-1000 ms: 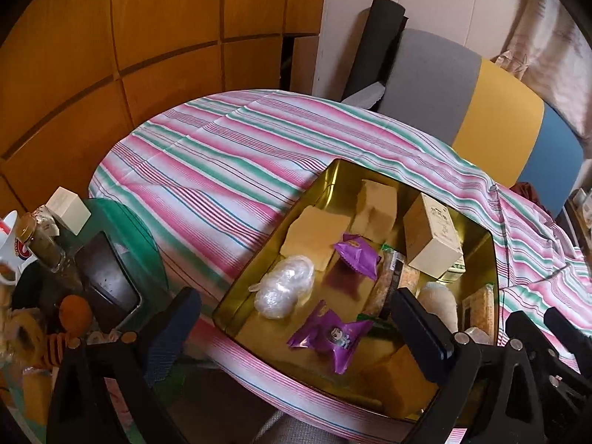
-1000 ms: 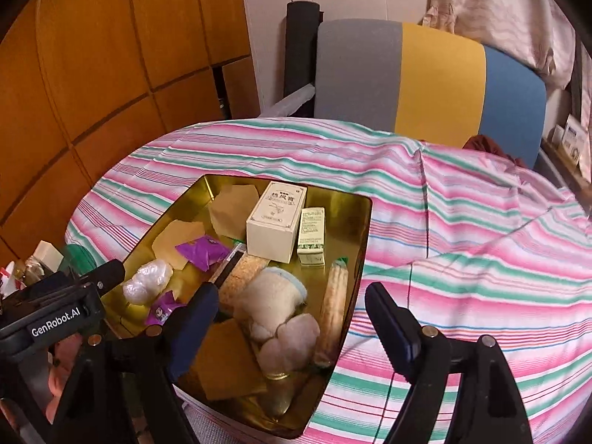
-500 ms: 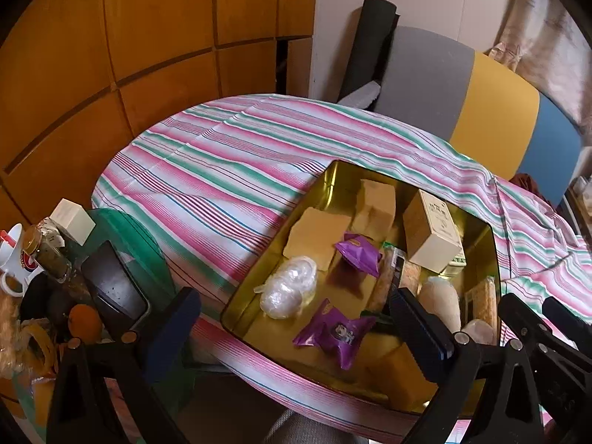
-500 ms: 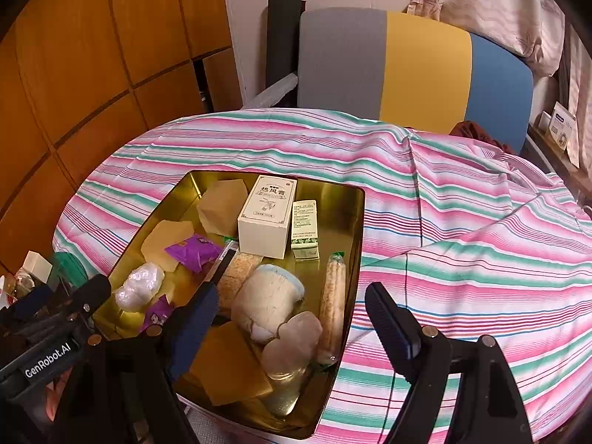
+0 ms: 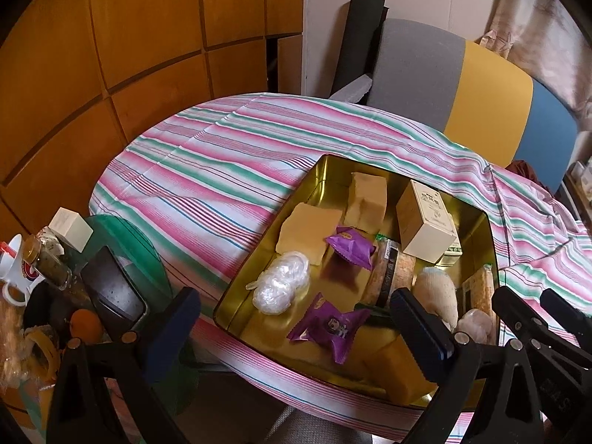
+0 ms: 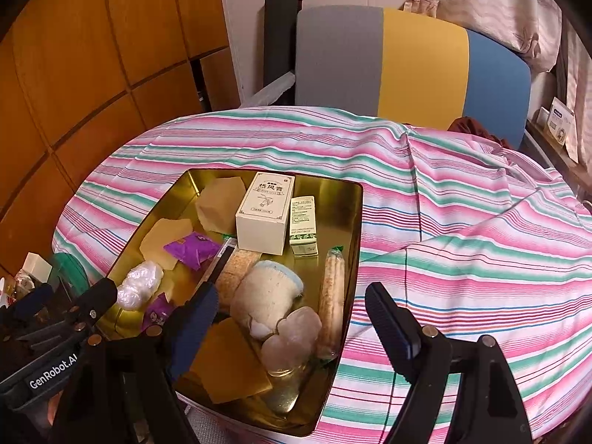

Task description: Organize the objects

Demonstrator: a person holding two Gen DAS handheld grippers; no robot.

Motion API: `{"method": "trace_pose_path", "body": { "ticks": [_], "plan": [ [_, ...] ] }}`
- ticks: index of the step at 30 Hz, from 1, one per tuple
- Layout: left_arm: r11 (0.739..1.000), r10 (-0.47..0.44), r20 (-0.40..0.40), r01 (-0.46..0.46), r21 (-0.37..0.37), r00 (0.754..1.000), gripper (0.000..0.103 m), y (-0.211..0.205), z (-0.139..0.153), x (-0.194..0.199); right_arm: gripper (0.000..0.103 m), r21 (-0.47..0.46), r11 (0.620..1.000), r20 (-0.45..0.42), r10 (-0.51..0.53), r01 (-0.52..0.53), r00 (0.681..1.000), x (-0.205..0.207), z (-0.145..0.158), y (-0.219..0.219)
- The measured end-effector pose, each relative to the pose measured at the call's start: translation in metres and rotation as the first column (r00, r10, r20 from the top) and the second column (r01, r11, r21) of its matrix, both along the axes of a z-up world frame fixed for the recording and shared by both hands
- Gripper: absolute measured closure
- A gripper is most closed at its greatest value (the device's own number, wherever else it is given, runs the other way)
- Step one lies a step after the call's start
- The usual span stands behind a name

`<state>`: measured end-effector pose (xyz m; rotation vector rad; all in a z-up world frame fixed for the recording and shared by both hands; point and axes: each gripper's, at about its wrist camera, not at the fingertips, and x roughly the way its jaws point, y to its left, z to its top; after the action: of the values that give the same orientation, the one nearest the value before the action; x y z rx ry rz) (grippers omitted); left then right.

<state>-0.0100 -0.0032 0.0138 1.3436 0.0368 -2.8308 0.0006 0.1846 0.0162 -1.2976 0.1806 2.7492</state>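
Both grippers have backed up and lifted slightly over the last second — more tablecloth [image 6: 462,199] in frame, nothing picked yet, so still scoping. Left gripper [image 5: 296,327] and right gripper [image 6: 292,318] both gape wide, empty, hovering over the near edge of the gold tin [image 6: 355,229]. Inside: white box [image 6: 264,218], purple packets [image 5: 329,327], loofah-like roll [image 6: 268,296] — probably; view's soft.

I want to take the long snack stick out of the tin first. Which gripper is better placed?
Probably the right gripper: open, empty, with the stick lying between its fingers. The left gripper hangs over the tin's far side.
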Motion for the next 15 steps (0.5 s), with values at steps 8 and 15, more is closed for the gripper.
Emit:
{"method": "trace_pose_path", "body": {
  "ticks": [8,15],
  "plan": [
    [1.000,-0.003,-0.007,0.002,-0.010,1.000,0.000,0.0013,0.0014,0.0016,0.020,0.008,1.000,-0.002,-0.014,0.014,1.000,-0.0002,-0.0014,0.0027],
    [1.000,0.008,-0.007,-0.008,-0.023,1.000,0.000,0.0004,0.0009,0.0017,0.020,0.047,0.998,-0.013,-0.034,0.034,0.999,0.0013,-0.0019,0.0035]
  ]
}}
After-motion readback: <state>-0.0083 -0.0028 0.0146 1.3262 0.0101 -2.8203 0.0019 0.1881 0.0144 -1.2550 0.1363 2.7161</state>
